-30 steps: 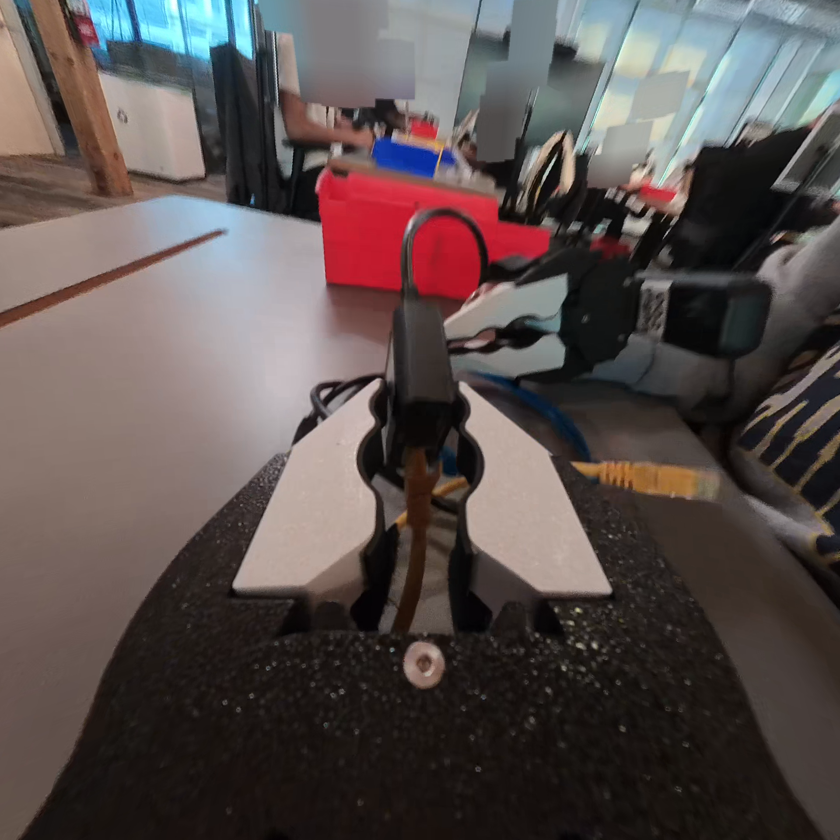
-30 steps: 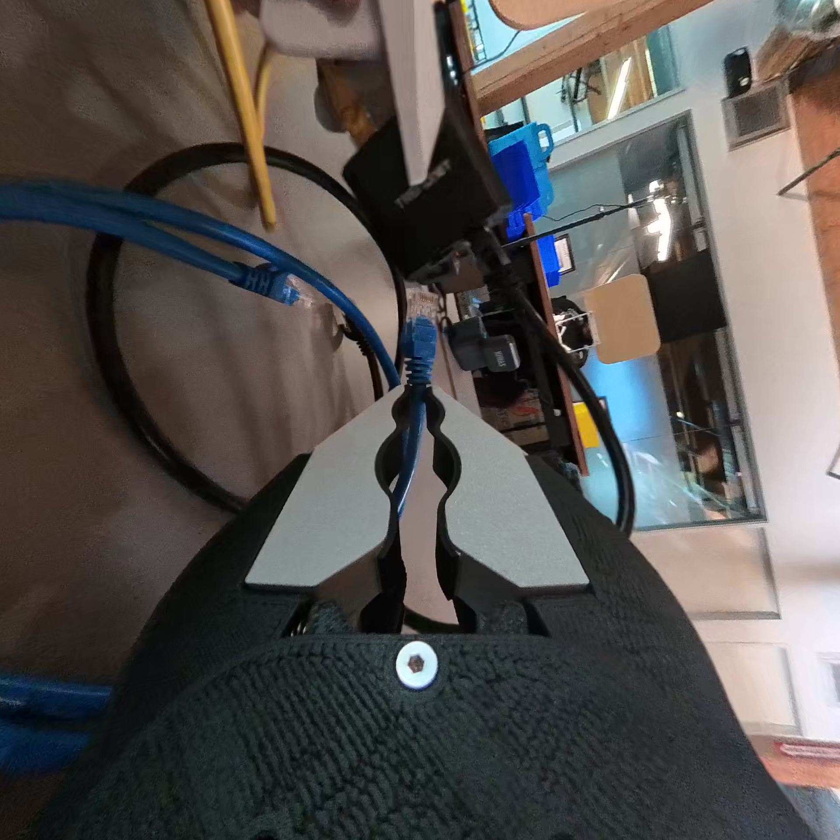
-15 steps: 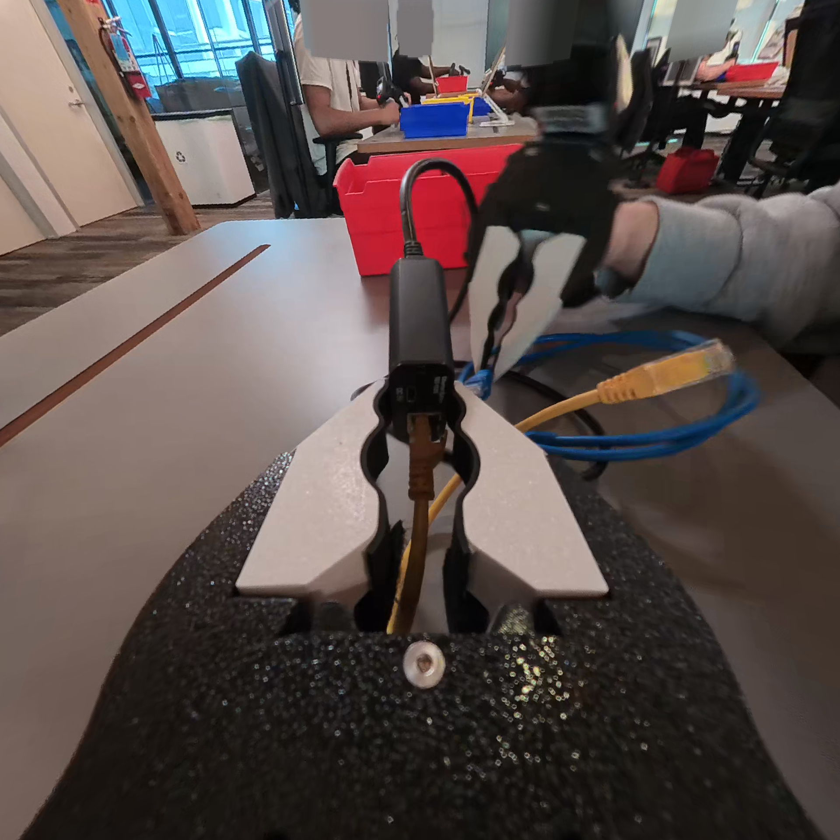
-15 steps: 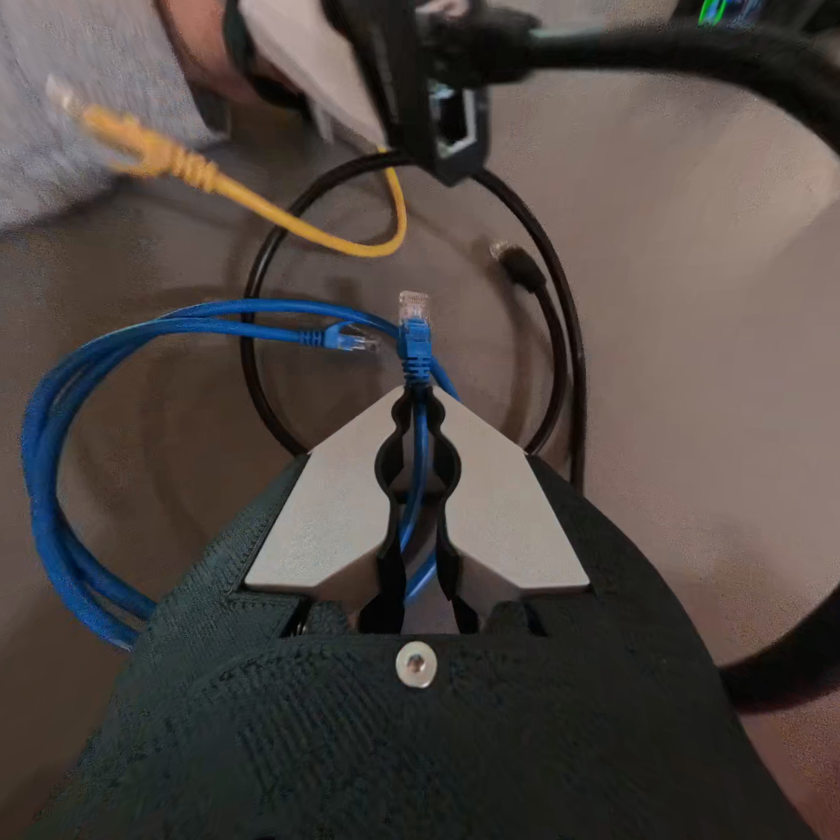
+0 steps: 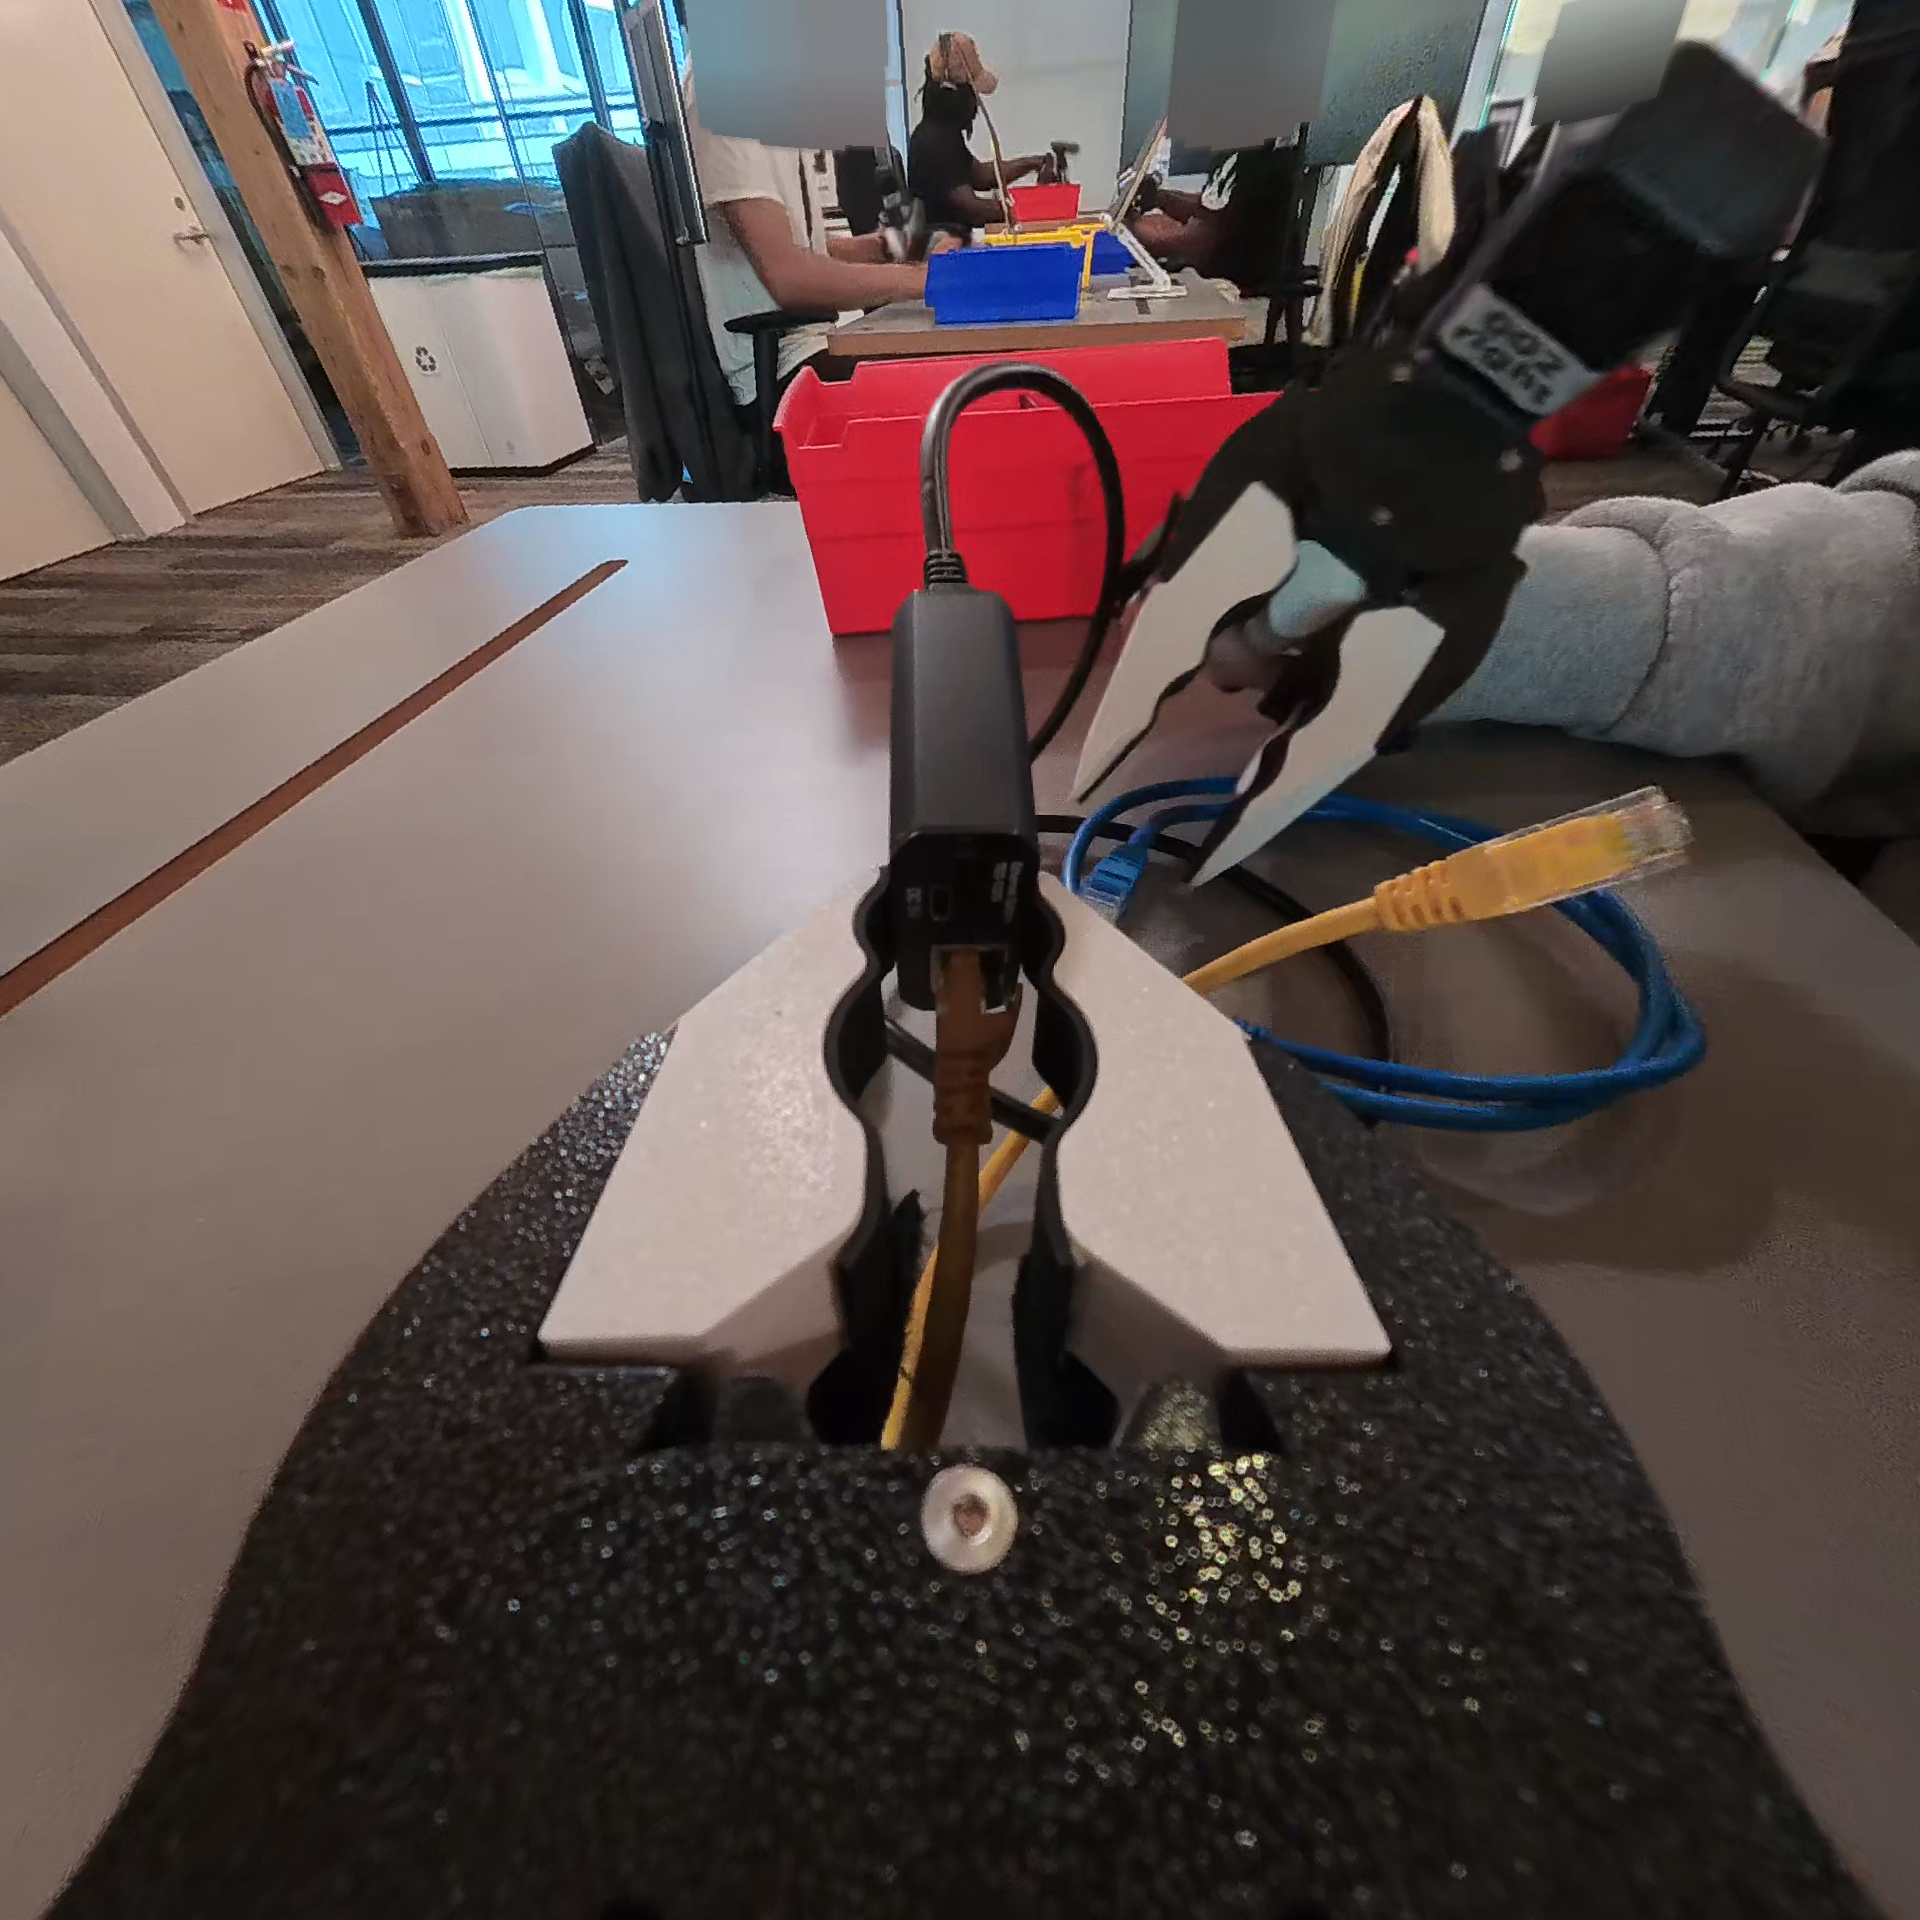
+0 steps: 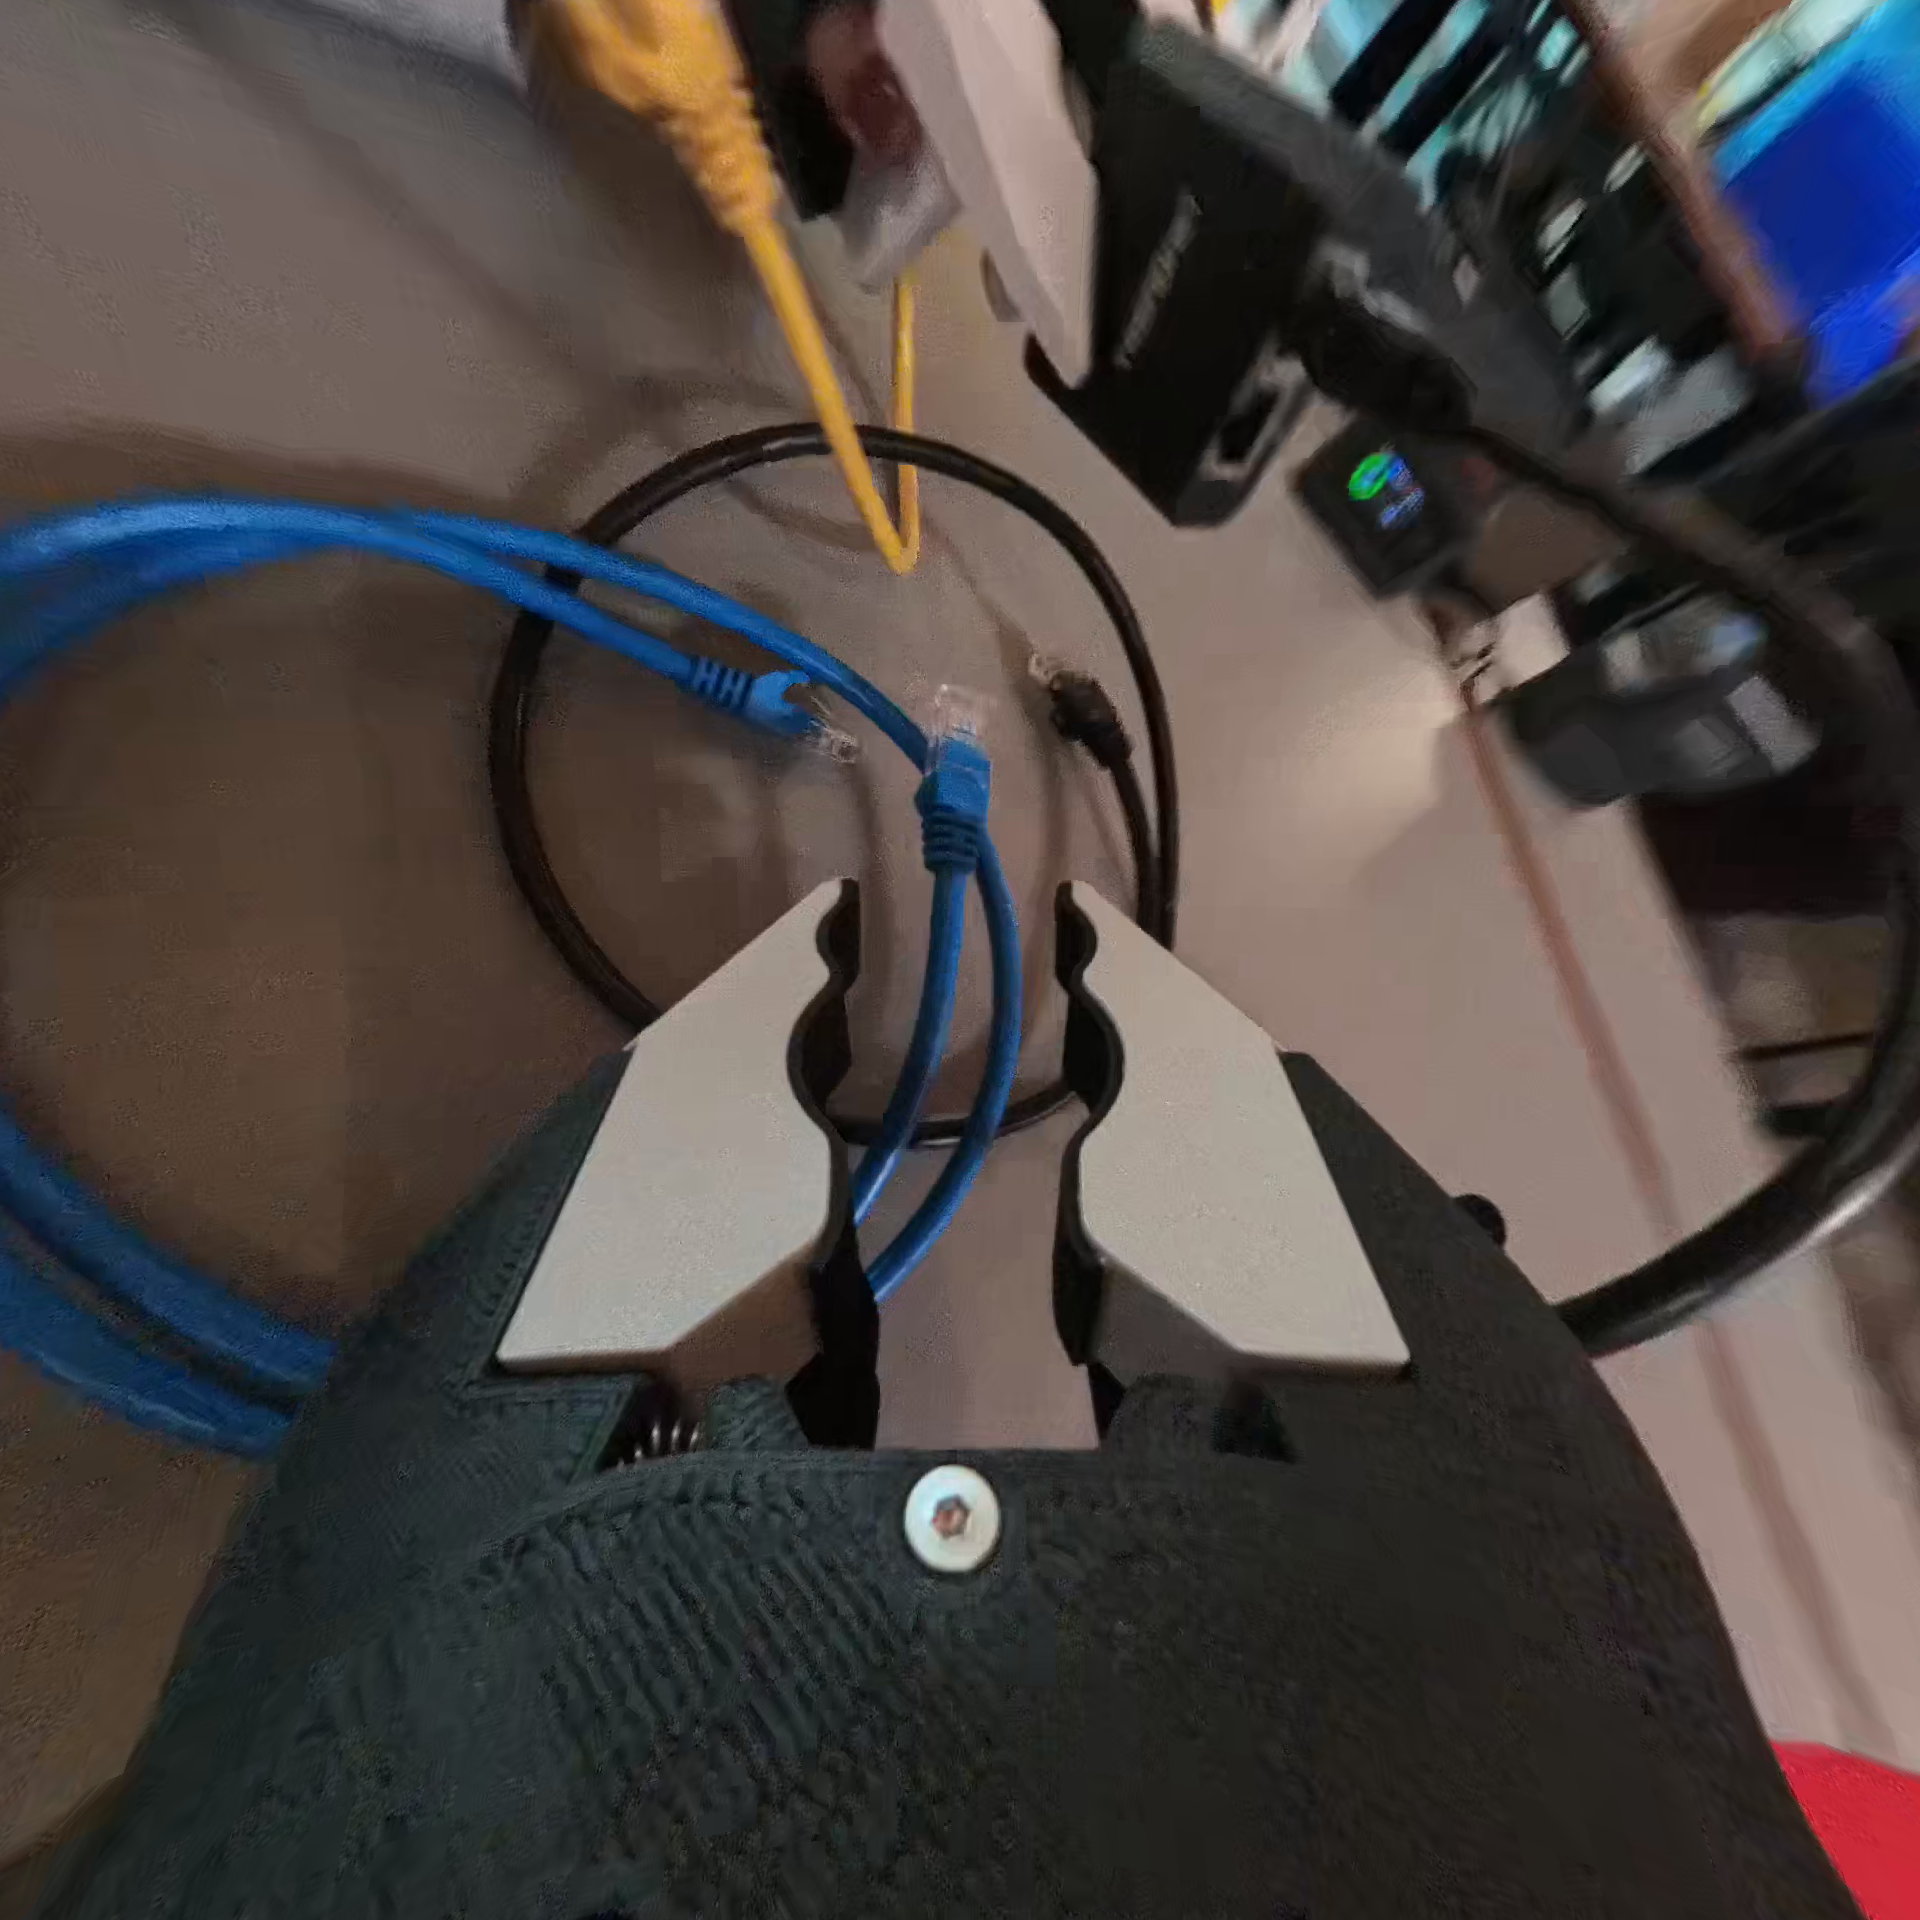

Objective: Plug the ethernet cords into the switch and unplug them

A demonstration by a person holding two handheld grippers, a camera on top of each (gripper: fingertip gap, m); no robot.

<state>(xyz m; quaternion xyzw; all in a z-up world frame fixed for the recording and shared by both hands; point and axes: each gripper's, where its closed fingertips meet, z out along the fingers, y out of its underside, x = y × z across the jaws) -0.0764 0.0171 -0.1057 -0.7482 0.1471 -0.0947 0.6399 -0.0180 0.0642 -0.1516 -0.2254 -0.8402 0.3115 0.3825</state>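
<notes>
Left wrist view: left gripper (image 5: 961, 914) pinching switch (image 5: 958, 758), yellow cord (image 5: 956, 1081) plugged in. Right gripper (image 6: 956, 914) spread, blue cord (image 6: 951, 800) loose on surface (image 6: 260, 883). Risk: blue plug sits beyond fingertips, so closing may catch cable only.

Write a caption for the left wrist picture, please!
Left gripper clamps the black switch with a yellow cord plugged in.

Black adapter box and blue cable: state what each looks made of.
Black adapter box, clamped in the left gripper: apparently hard moulded plastic with a smooth satin finish, showing soft highlights along its rounded edges. Blue cable, lying loose between the open right gripper fingers: seemingly a rubbery plastic jacket with a ribbed boot and a clear plastic plug tip.
</notes>
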